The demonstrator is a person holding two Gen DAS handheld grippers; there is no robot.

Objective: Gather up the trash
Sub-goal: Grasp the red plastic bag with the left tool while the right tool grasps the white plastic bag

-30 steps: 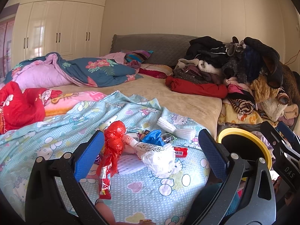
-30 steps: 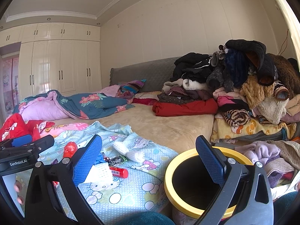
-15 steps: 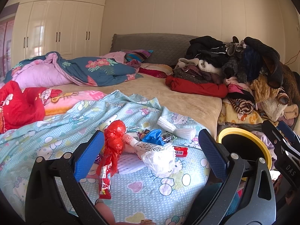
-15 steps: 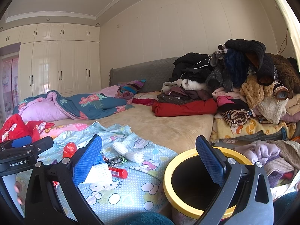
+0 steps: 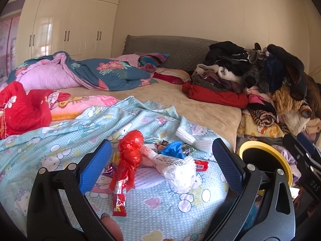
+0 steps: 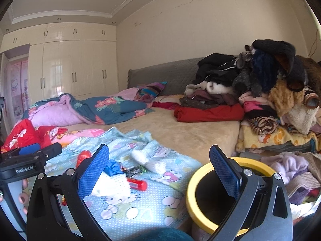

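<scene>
left wrist: left gripper wide open, empty, above red wrapper; right gripper wide open, empty.

Your two grippers: black frames, blue pads.
Your left gripper and right gripper carry textured blue fingers, silver screws and white "GenRobot.AI" lettering.

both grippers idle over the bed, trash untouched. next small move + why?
Probably ease the left gripper forward and down onto the red plastic bag. Both grippers are open and empty; the bag lies nearest between the left fingers, atop the trash pile on the blue blanket. The yellow-rimmed bin sits beside the bed, under the right gripper.
</scene>
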